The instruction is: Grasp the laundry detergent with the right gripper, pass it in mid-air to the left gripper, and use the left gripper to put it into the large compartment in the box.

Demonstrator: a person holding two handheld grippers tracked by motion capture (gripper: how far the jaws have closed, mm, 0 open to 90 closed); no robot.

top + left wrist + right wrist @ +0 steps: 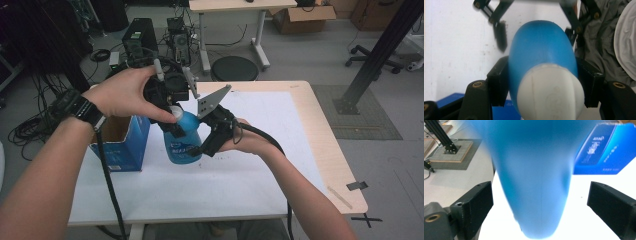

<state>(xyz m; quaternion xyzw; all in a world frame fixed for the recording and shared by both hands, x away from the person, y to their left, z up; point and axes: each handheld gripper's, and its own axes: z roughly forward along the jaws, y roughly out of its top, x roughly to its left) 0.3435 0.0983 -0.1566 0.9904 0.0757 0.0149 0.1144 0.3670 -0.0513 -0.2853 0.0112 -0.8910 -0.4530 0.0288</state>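
A blue plastic bottle (184, 139) with a white cap (176, 113) is held up just above the white table (250, 175). My left gripper (174, 119) comes down from above and is shut on the bottle's upper part near the cap. In the left gripper view both pads press the bottle (541, 50) on either side, just behind the cap (551, 92). My right gripper (206, 144) is at the bottle's right side, open. In the right gripper view the bottle (531, 182) hangs between its jaws with a gap on each side. One of its fingers (501, 36) shows beyond the bottle.
An open blue carton (120, 142) stands on the table's left part, also visible as the blue carton (604, 150) behind the bottle. Beyond the far edge are a round black stool (234, 67), a computer tower (140, 35) and floor cables. A black frame post (380, 50) rises at the right.
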